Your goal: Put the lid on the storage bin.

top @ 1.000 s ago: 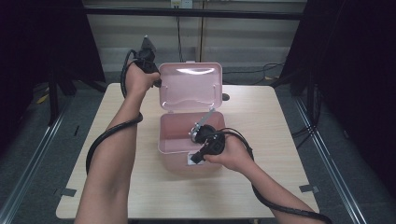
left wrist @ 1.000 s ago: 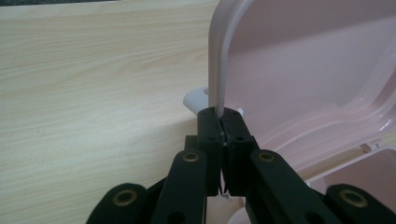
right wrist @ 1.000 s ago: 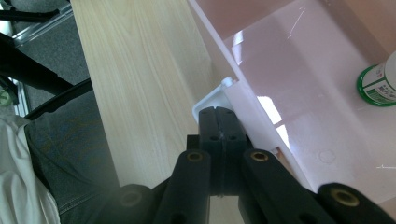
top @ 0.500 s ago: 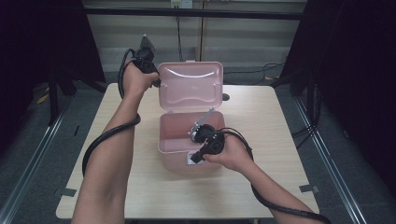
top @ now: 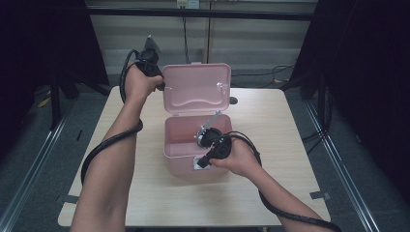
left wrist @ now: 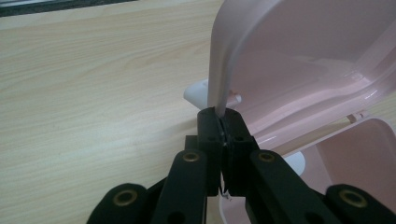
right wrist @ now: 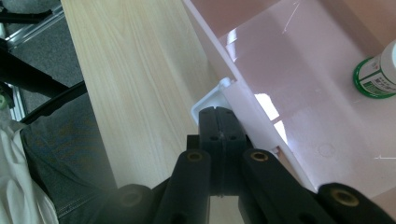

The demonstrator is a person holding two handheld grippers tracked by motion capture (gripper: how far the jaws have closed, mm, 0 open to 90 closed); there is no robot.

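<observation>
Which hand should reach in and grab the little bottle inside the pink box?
The right gripper, probably. It sits at the front wall of the pink plastic box, beside the small white bottle with a green band. The left gripper is clamped on the open pink lid, so letting go might drop it.

A recording lab or studio, probably, black curtains [top: 43,43] on both sides, bare wooden table [top: 290,125], floor rails [top: 34,159], cables [top: 270,77] by the back wall
</observation>
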